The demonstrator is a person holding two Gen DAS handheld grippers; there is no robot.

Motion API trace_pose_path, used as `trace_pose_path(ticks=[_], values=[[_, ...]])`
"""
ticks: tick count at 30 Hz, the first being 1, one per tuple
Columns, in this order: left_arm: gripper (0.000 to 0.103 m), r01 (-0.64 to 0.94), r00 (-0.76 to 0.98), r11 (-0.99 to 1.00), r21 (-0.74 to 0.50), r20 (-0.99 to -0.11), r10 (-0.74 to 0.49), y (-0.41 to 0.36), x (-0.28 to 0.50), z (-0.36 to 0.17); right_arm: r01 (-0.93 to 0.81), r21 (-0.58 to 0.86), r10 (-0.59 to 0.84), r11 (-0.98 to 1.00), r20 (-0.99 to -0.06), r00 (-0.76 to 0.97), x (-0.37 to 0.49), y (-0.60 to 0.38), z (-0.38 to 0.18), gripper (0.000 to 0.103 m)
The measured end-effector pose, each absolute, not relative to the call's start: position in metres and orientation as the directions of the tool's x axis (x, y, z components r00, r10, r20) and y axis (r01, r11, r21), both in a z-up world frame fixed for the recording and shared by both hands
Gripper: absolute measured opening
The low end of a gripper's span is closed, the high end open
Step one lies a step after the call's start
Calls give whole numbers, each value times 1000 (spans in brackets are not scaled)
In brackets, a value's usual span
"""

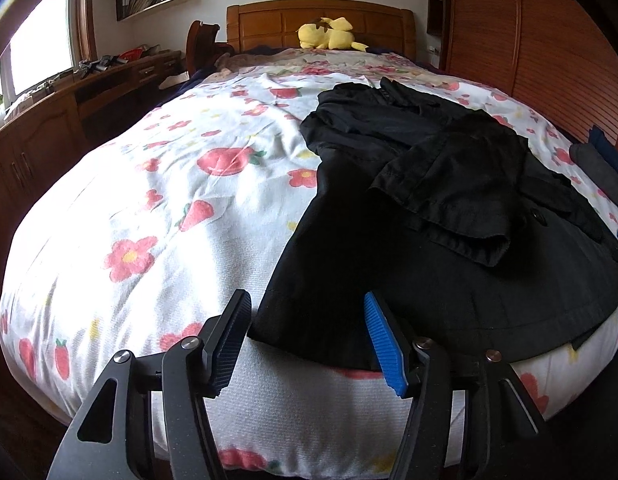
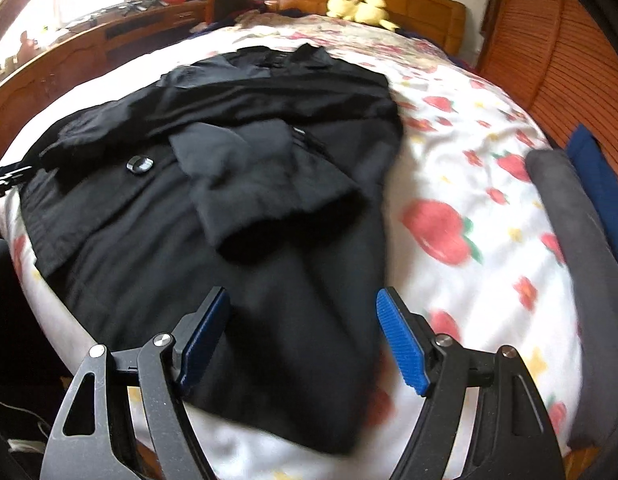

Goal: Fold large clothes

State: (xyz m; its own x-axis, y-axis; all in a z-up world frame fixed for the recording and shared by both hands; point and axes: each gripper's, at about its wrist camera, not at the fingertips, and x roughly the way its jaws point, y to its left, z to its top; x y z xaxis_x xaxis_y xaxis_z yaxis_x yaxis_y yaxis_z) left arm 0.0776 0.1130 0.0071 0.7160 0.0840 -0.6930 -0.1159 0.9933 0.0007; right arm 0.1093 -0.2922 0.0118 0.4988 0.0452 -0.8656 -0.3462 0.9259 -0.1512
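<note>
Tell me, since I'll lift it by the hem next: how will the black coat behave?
The black coat is probably floppy: its folded sleeve lies limp. It is likely weighty, being long and thick-looking. It may drag on the textured bedspread.

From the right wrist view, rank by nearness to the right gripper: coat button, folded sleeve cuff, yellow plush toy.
From the right gripper:
1. Folded sleeve cuff, just ahead, centre.
2. Coat button, farther, to the left.
3. Yellow plush toy, far end, by the headboard.
</note>
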Motion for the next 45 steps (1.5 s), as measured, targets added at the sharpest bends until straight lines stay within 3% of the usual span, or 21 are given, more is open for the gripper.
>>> trace_pose_path(ticks=[5, 14, 20, 23, 24, 45], values=[[62, -113, 714, 994, -10, -696, 74, 117, 75, 7, -275, -161, -8, 948, -874, 485, 99, -323, 14, 77], [62, -101, 713, 995, -23, -699, 57, 114, 55, 11, -291, -75, 55, 954, -908, 415, 92, -324, 9, 76], [60, -81, 720, 996, -22, -692, 43, 115, 48, 13, -295, -20, 107, 955, -906, 409, 89, -314, 11, 49], [51, -59, 729, 997, -45, -684, 13, 117, 46, 13, -307, -20, 120, 951, -895, 431, 87, -306, 15, 30], [48, -59, 733, 997, -54, -680, 6, 117, 45, 14, -310, -33, 114, 950, -890, 442, 86, -303, 17, 29], [46, -81, 733, 991, -103, -680, -10, 128, 62, 12, -310, 4, 140, 951, -898, 416, 93, -301, 8, 27]])
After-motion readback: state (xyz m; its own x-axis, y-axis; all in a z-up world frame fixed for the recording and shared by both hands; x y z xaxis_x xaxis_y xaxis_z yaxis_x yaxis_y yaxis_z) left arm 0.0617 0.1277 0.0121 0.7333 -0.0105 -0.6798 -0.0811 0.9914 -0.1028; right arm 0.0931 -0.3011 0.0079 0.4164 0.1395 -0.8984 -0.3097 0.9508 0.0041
